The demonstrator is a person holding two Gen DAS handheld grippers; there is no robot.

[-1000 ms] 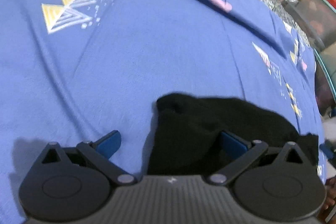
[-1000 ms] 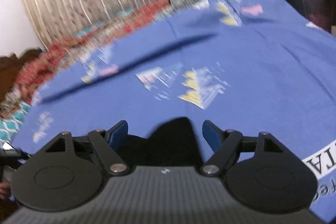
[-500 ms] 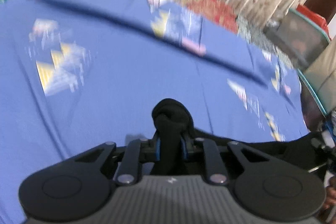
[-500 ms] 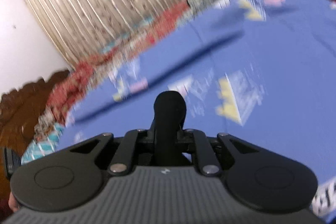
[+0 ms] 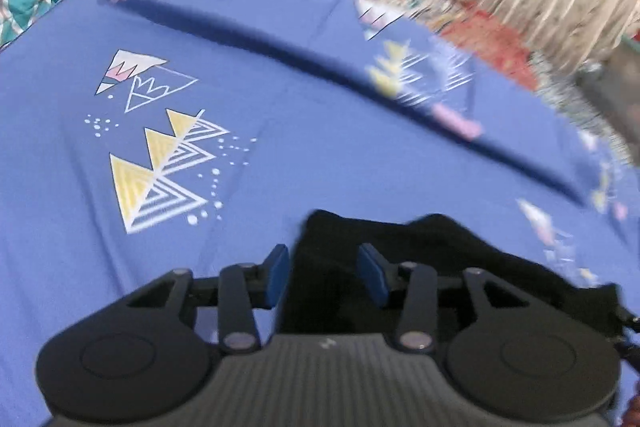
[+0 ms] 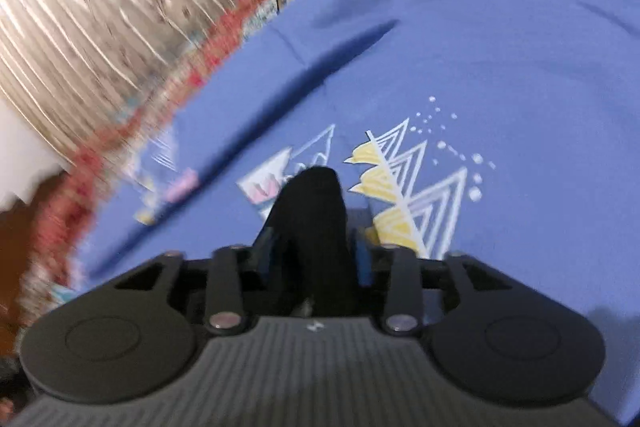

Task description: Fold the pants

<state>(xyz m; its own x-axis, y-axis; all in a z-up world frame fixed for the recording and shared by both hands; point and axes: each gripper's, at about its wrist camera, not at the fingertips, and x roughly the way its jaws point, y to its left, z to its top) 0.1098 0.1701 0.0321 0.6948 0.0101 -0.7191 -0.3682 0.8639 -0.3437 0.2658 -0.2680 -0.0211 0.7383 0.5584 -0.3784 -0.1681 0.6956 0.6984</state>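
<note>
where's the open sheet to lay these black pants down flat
Bare blue sheet runs between the yellow triangle print on the left and the long dark crease beyond. The near right side is taken by the black pants, which sit between the pads of the left gripper. In the right wrist view, the right gripper pinches a bunch.

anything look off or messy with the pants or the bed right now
Nothing damaged or spilled. The black pants lie bunched on the blue bedsheet, not flat. The left gripper is open around a fold, while the right gripper pinches a raised tuft of fabric. A long crease crosses the sheet.
</note>
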